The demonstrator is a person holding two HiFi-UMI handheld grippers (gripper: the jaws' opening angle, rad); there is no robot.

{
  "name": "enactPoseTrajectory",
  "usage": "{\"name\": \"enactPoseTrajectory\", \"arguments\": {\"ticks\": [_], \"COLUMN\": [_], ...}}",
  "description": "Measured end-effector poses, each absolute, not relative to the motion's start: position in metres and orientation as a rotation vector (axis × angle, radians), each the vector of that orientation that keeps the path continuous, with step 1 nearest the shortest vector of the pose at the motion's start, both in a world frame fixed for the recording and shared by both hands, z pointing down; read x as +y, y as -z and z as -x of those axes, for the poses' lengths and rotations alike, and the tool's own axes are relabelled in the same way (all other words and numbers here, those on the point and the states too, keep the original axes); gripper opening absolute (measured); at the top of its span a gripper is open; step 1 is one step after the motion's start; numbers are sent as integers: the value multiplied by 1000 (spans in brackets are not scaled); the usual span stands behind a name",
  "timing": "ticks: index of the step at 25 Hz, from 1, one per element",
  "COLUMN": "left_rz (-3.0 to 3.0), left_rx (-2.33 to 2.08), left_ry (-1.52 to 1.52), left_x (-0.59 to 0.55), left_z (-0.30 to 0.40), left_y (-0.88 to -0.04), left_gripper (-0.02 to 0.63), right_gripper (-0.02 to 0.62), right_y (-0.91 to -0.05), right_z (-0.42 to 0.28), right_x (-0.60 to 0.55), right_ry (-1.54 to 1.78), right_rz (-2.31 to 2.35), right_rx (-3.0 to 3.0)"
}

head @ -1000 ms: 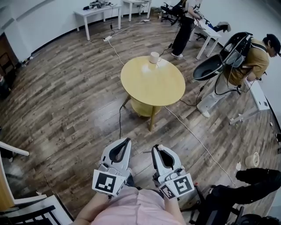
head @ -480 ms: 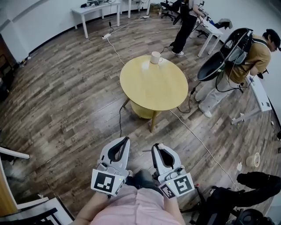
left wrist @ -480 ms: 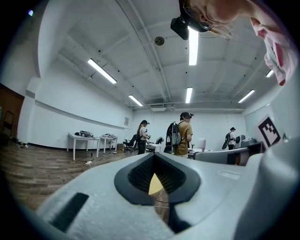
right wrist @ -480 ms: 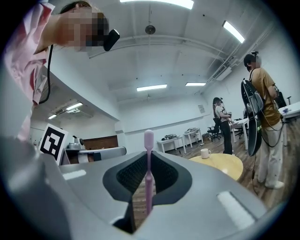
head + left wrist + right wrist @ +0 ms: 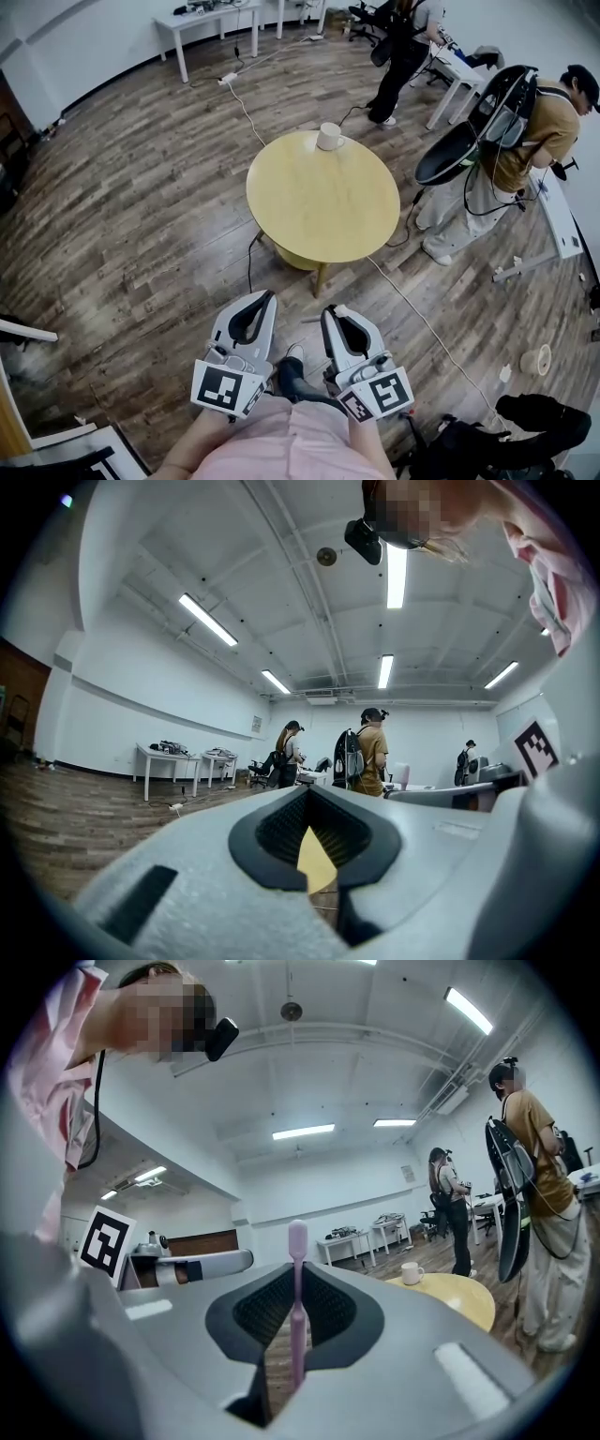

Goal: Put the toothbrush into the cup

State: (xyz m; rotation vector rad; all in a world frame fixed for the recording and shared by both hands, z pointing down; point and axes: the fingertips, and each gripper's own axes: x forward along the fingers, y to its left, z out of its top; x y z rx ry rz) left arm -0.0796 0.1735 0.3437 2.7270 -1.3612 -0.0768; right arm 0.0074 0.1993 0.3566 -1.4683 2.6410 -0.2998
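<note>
A white cup [image 5: 328, 137] stands at the far rim of the round yellow table [image 5: 323, 202]; in the right gripper view the cup [image 5: 411, 1272] and the table [image 5: 459, 1299] sit off to the right. A pink toothbrush [image 5: 297, 1241] stands upright between the jaws of my right gripper [image 5: 298, 1279], which is shut on it. In the head view both grippers are held low in front of me, well short of the table: right gripper [image 5: 329, 312], left gripper [image 5: 270, 298]. My left gripper [image 5: 309, 797] is shut with nothing in it.
A person in a tan shirt with a black backpack rig [image 5: 525, 122] stands right of the table. Another person [image 5: 403, 47] stands by a white desk [image 5: 459, 70] behind it. White tables [image 5: 206, 23] line the back wall. Cables [image 5: 427, 309] run across the wooden floor.
The table and cup have come nearer and lower in the head view as I walked toward them. Both grippers keep the same pose, toothbrush still held. The person in black shifted right.
</note>
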Motion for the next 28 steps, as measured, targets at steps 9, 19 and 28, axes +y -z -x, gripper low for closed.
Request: {"name": "enactPoseTrajectory", "arguments": {"ticks": [9,19,28], "left_rz": [-2691,-2686,-2688], "left_rx": [-1412,-1431,-1402], "left_ry": [89,87,80], "left_x": [103,60,16], "left_z": [38,14,15], "left_y": [-343,-344,-346], "left_gripper": [3,3,4], "right_gripper": [32,32,32], "right_y": [-357,-362,-365], "right_z": [-50,-71,-70], "right_x": [126,79,43], "right_ry": [311,320,350], "right_rz": [1414,1380,1416], "right_rx": [2672,2692,2685]}}
